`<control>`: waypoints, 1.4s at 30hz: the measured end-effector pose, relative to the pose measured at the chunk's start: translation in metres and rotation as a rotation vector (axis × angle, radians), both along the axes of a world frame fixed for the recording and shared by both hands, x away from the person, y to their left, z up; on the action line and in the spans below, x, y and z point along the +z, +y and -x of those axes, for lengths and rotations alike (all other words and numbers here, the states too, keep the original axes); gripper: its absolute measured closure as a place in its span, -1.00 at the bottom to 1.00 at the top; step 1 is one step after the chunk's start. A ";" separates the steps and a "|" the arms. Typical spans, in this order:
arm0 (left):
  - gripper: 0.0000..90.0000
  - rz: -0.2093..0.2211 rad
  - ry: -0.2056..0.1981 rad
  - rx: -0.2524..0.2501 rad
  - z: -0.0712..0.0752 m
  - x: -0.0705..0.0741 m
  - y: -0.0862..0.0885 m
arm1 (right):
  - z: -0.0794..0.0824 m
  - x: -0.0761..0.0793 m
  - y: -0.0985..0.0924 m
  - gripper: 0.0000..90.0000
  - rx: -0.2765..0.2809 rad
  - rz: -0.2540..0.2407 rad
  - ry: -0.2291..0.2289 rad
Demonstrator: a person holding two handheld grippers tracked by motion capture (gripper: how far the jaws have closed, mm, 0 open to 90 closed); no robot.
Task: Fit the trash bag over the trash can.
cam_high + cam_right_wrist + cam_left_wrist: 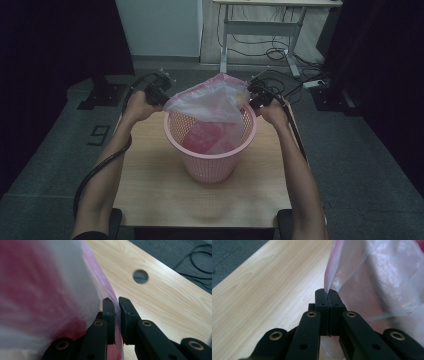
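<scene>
While the pink mesh basket (210, 150) is standing on the wooden surface (150, 185), the left tongs (161, 97) and right tongs (252, 97) are each pinching an edge of the translucent plastic bag (212, 100), holding it stretched above the basket's rim.

A dim room had grey carpet (360, 165), a pale wall (160, 27), a wooden table (150, 185) and floor cables (272, 50).
</scene>
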State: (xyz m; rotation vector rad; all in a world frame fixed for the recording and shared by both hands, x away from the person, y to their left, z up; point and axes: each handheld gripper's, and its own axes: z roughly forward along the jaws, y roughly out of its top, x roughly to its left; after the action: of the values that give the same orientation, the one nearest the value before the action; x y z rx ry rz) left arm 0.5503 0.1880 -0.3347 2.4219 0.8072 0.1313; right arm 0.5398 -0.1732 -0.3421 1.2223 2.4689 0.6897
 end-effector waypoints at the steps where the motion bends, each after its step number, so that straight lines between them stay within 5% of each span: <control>1: 0.91 0.021 -0.008 0.002 0.001 0.000 0.002 | 0.000 0.000 -0.002 0.81 0.002 -0.015 0.000; 7: 0.16 0.086 -0.096 0.055 0.006 0.017 0.020 | 0.007 0.012 -0.017 0.19 -0.010 -0.091 -0.040; 16: -0.10 0.122 -0.156 0.017 0.027 0.047 0.038 | 0.036 0.043 -0.035 -0.13 0.054 -0.150 -0.155; 21: -0.18 0.126 -0.191 -0.018 0.044 0.063 0.048 | 0.050 0.058 -0.047 -0.25 0.085 -0.165 -0.173; 26: -0.36 0.174 -0.169 -0.087 0.057 0.076 0.052 | 0.056 0.069 -0.050 -0.37 0.129 -0.199 -0.182; 31: -0.50 0.192 -0.132 -0.184 0.063 0.080 0.035 | 0.047 0.069 -0.037 -0.45 0.184 -0.221 -0.203; 33: -0.50 0.177 -0.124 -0.215 0.063 0.079 0.026 | 0.040 0.066 -0.032 -0.38 0.195 -0.231 -0.211; 37: -0.31 0.150 -0.123 -0.251 0.061 0.074 0.013 | 0.035 0.061 -0.026 0.36 0.243 -0.231 -0.192; 42: 0.60 0.123 -0.173 -0.291 0.071 0.075 0.011 | 0.051 0.061 -0.024 0.81 0.291 -0.218 -0.192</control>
State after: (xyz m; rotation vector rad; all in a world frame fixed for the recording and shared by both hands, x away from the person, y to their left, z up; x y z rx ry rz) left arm 0.4796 0.1995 -0.2597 2.3437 0.3704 0.1694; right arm 0.4890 -0.1973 -0.2808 0.8213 2.4813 1.1219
